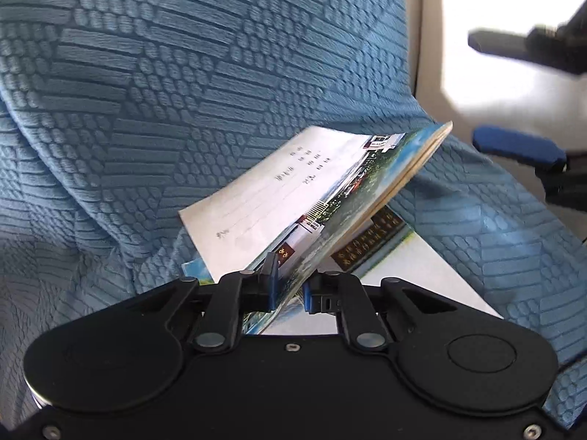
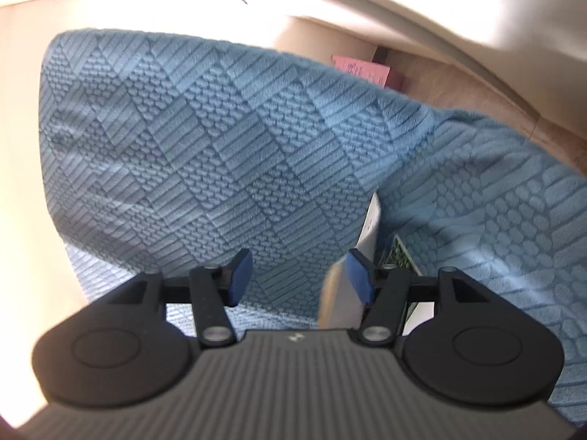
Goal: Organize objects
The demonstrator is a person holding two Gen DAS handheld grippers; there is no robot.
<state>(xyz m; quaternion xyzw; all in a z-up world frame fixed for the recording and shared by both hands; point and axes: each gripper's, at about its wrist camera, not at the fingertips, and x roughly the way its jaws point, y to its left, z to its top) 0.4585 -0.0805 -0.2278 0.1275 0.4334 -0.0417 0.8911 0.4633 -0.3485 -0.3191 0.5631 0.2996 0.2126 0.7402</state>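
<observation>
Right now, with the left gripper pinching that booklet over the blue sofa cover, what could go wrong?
1. The left gripper grips the booklet only near one corner, so it may sag, slip or tear.
2. The booklet's pages fan open at the far edge, so they could crease if pushed into the sofa cover.
3. The right gripper is open beside the booklet, so it may bump it.

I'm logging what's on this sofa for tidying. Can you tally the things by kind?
Booklets: 2, one clamped in the left gripper, one lying flat beneath it
Blue textured sofa covers: 1
Pink boxes: 1, behind the sofa
Total: 4
</observation>
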